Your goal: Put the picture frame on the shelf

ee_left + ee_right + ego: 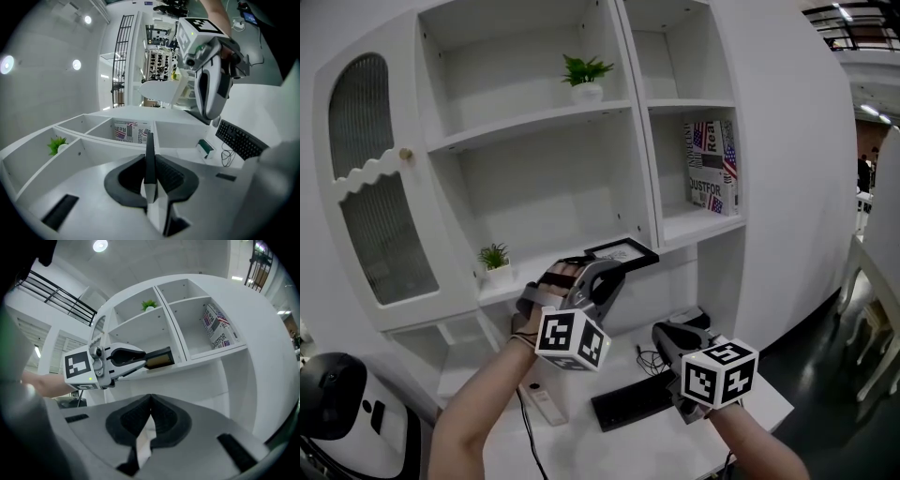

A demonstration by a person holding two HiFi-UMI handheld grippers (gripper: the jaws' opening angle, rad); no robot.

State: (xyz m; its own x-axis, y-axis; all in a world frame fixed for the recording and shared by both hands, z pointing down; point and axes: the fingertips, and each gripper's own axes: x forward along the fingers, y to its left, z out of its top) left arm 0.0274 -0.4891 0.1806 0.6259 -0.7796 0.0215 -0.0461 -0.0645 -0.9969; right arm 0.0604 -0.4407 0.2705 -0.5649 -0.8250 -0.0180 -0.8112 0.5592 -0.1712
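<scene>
Left gripper [609, 272] has its jaws narrowed onto the picture frame [622, 251], pinching its black edge between the pads (in the left gripper view the frame stands edge-on in the slot). The frame lies almost flat at the front lip of the lower open shelf [539, 269], at that shelf's right end, just beside the upright divider [639, 178] that bounds it. Whether its underside touches the board cannot be told. A small potted plant [495, 258] stands at the same shelf's left end, well apart from the frame. The right gripper [664, 334] hovers below the shelf, over the desk [581, 445], jaws pressed together with nothing in them. The step in hand looks like the placing itself, with release not yet made. Next, the frame probably needs pushing further in over the shelf and settling on the board before the jaws part, or it could tip off the lip
</scene>
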